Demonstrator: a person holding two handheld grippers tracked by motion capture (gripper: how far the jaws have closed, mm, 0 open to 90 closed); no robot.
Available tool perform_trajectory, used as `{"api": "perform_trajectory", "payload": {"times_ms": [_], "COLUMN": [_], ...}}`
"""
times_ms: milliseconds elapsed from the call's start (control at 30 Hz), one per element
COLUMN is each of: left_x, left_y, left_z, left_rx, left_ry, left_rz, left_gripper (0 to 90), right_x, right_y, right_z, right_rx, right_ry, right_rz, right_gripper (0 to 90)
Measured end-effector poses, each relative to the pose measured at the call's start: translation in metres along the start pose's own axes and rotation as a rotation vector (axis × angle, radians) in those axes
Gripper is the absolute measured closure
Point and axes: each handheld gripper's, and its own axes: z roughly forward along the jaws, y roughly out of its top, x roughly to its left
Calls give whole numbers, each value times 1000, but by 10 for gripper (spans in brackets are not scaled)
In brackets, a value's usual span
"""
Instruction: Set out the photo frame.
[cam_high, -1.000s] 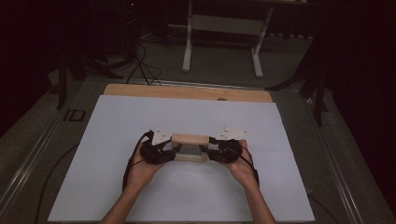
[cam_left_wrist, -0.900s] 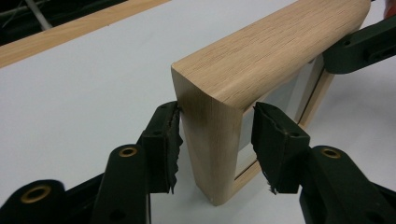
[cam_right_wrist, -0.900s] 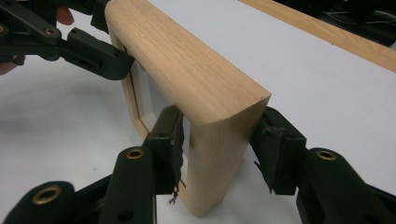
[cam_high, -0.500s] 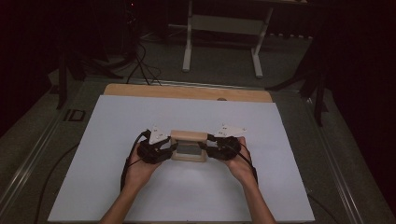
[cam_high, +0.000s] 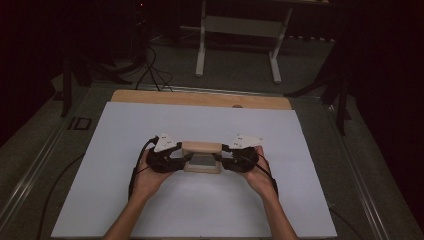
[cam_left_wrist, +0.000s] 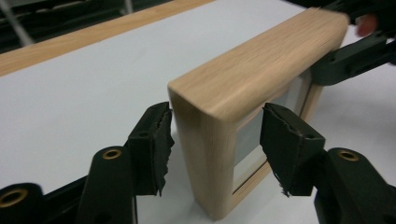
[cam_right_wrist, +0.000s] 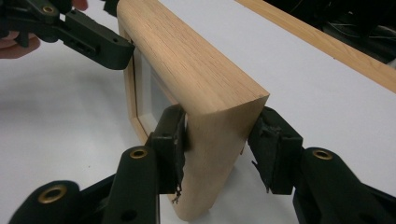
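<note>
White sheeting (cam_high: 150, 210) is covering the table, with a strip of bare wood showing along the far edge and a dark floor with cables and a stand lying beyond. Standing upright on the sheet is a wooden frame (cam_high: 201, 156), set on its long edge, with its glazed face turned toward the person.

The right gripper (cam_right_wrist: 219, 140) is clamping the frame's end post: one pad is pressing the front face and the other the back, which in my judgement is keeping the frame from tipping while the other end is being freed.

The left gripper (cam_left_wrist: 215, 135) is straddling the opposite end post, but its jaws have just been opening and both pads (cam_left_wrist: 156, 140) are standing clear of the wood, with a gap showing on each side. The frame is sitting between them unheld.

Judgement: the frame is being set down upright, with the left side releasing first and the right acting as the steadying hold.
</note>
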Motion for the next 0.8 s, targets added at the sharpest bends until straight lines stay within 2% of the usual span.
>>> {"api": "perform_trajectory", "payload": {"times_ms": [167,200,233,400,500,800], "left_x": [1,0,-1,-2,-4,-1], "left_y": [0,0,0,1,2,2], "left_z": [6,6,6,4,4,3], "left_rx": [10,12,16,20,23,31], "left_ry": [-21,-28,-18,-18,-5,12], "left_rz": [9,15,26,39,47,29], "left_gripper": [421,437,456,511,519,524], "right_x": [0,0,0,-2,-2,-3], "right_y": [0,0,0,0,0,3], "right_z": [-1,-1,-1,1,3,7], "right_rx": [9,11,13,29,31,36], "right_ry": [2,1,0,-16,-19,-25], "right_rz": [-28,-30,-31,-10,1,27], "right_gripper": [568,568,567,539,532,530]}}
